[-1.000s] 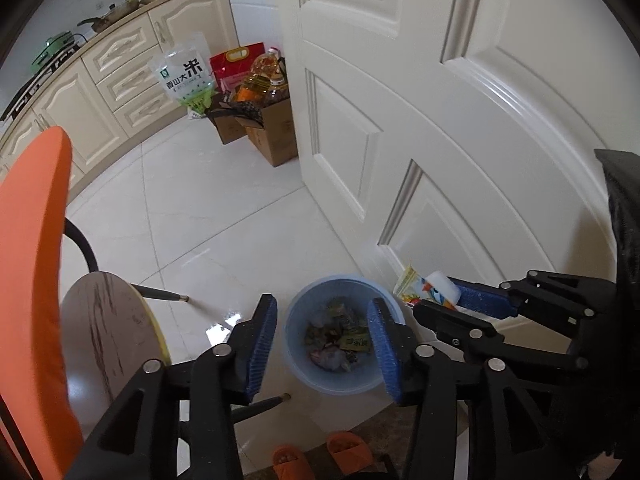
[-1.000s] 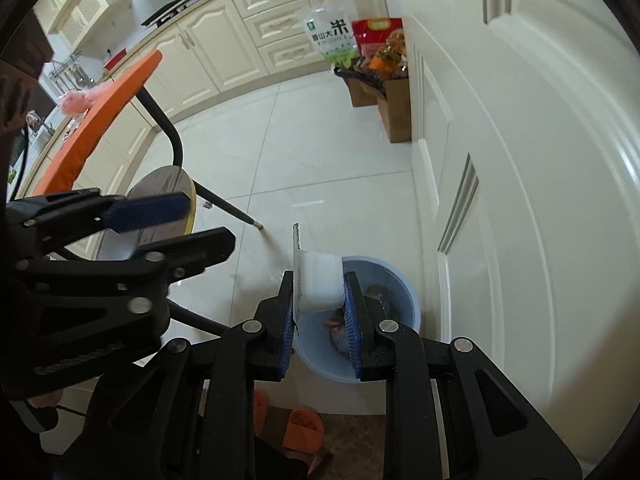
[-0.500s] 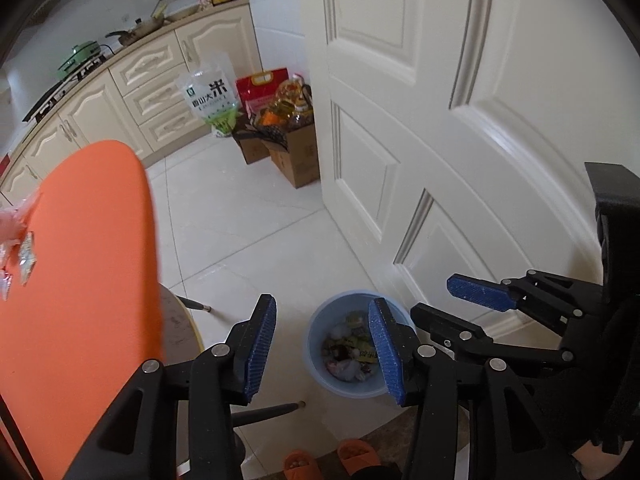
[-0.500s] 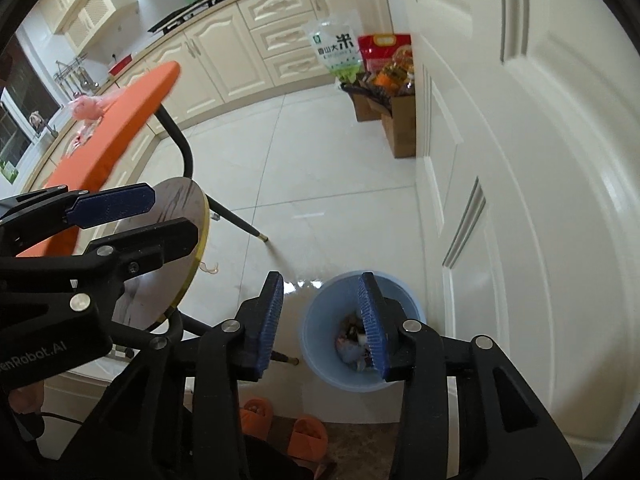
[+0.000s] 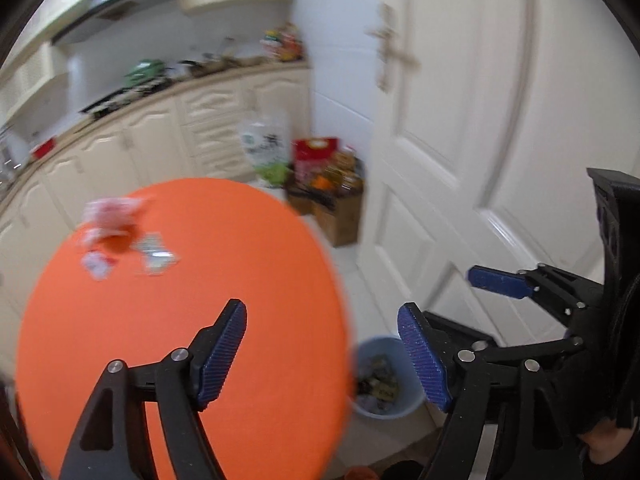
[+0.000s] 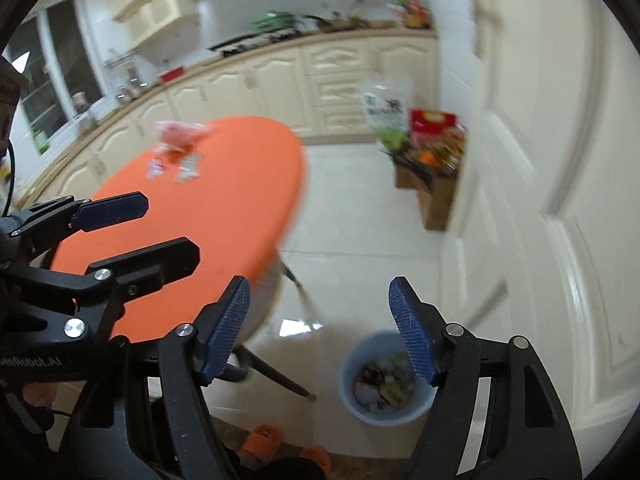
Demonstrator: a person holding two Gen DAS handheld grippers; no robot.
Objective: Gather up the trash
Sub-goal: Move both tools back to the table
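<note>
Kitchen cabinets and a white panelled door (image 5: 472, 152) framed the scene, blurred by motion. Ahead of and to the left of both tools lay the round orange desk (image 5: 192, 304), which a second earlier had shown only edge-on; both cameras had swung up from the floor to face its top. The blue bin (image 6: 386, 380) sat on the tiled floor low between the right tool's fingers, and just below the left tool's right finger, beside the door.

The right tool (image 6: 320, 328), which a second before had pinched a white wrapper over the bin, now stood wide apart with nothing between its fingers, so that piece had presumably gone into the bin. The left tool (image 5: 322, 356) was likewise spread apart and bare. The bin held a mixed heap of wrappers and scraps, too blurred to tell apart.

Far ahead of the left tool, on the desk's far side, the remaining trash (image 5: 120, 236) waited: a pinkish crumple and several small pale scraps, likely the next pickup.
</note>
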